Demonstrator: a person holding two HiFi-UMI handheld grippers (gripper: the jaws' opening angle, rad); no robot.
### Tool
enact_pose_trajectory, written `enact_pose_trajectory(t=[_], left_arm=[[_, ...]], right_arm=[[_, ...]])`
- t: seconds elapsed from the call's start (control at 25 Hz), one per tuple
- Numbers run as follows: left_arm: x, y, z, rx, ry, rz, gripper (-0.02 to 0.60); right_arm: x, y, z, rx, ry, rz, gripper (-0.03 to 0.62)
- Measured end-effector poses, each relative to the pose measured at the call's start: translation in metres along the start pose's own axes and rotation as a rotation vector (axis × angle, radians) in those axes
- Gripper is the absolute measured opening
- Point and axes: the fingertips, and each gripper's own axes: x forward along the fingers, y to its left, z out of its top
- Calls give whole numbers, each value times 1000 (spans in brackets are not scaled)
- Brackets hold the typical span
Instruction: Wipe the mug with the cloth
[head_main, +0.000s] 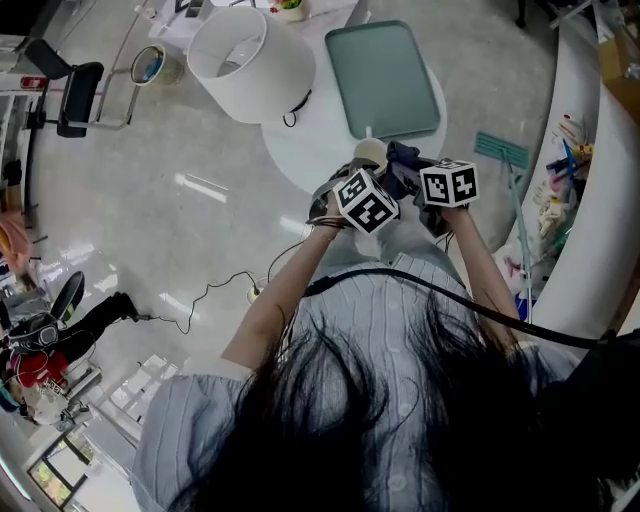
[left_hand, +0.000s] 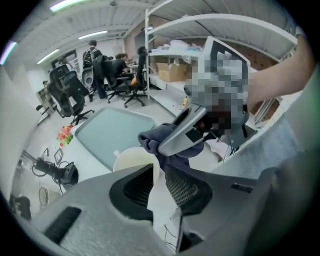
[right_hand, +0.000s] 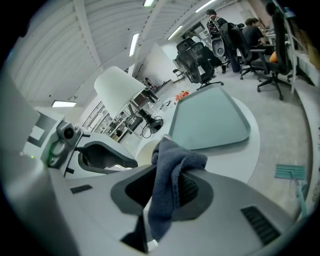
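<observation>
A cream mug (head_main: 370, 152) is held up over the round white table (head_main: 300, 150). My left gripper (left_hand: 159, 172) is shut on the mug (left_hand: 131, 159), with the mug's wall pinched between its jaws. A dark blue cloth (right_hand: 172, 172) hangs out of my right gripper (right_hand: 167, 175), which is shut on it. In the left gripper view the cloth (left_hand: 159, 137) is bunched at the mug's rim, under one jaw of the right gripper. From above, the cloth (head_main: 405, 155) lies just right of the mug, and both marker cubes sit close together below it.
A teal tray (head_main: 383, 78) lies on the table beyond the mug. A large white lampshade-like cylinder (head_main: 250, 62) stands at the table's left. A curved white counter (head_main: 600, 200) with clutter runs along the right. Office chairs (right_hand: 197, 62) and people are farther off.
</observation>
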Motion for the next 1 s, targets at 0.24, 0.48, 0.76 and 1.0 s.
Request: enact_pose_trajectory(t=[0.24,0.48,0.76,1.0], left_arm=[[19,6,-10,-57,66,69,58],[28,11,-13,-5,90,108,57],[30,6,-14,212,118,104,44],[24,7,-27,441,126,1,44]], right_arm=[[-1,0,-2,30,-5,15,86],[3,0,-2,34,0,24,86],[2,0,-3,42,-9,34,86],[3,3,-7,33,13,48,86]])
